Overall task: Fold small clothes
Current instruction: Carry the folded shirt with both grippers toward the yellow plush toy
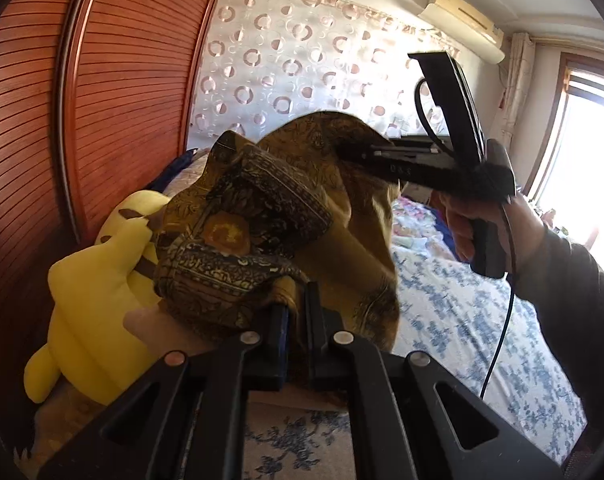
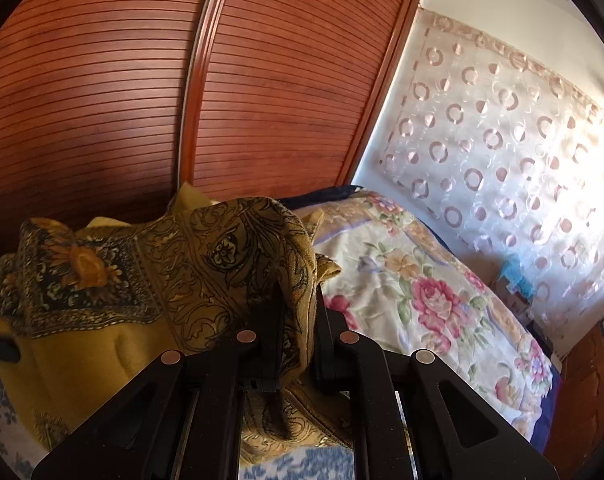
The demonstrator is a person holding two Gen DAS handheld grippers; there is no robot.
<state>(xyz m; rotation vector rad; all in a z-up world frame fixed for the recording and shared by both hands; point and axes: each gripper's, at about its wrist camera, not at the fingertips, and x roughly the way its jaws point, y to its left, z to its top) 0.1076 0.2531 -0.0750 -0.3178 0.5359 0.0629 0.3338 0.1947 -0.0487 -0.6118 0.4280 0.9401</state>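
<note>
From the left wrist, the left gripper (image 1: 295, 312) clamps a corner of the mustard-yellow paisley-printed cloth (image 1: 269, 216) held above the blue-floral bed (image 1: 462, 320), while from the right wrist the right gripper (image 2: 297, 320) pinches another edge, so both should pull apart evenly to flatten it.

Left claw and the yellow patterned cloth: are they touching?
Touching. The left wrist view shows the left claw shut on a bunched edge of the cloth, fabric pinched between its fingers and draping over them.
</note>
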